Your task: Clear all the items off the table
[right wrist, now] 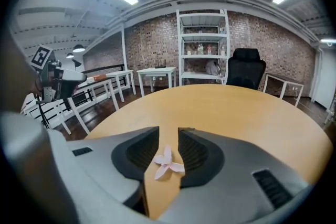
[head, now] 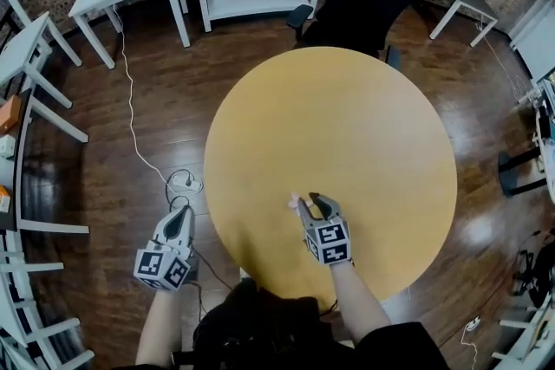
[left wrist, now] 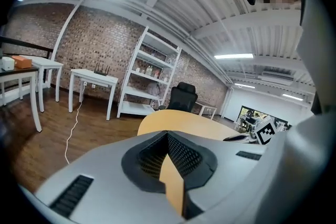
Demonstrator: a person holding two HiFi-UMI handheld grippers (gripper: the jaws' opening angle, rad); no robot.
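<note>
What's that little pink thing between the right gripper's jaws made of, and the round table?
Pink flower-shaped piece: thin, flat, matte petals, probably paper or fabric; can't tell which.
Round table: even tan top, soft sheen, no clear grain, likely laminate or veneer.

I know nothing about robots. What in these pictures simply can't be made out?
- Pink flower-shaped piece: its material can't be told; in the head view it is only a speck at the right claw.
- Things on the shelf unit: too small and blurred in every view.
- Near edge of the table: hidden by the person's body in the head view.
</note>
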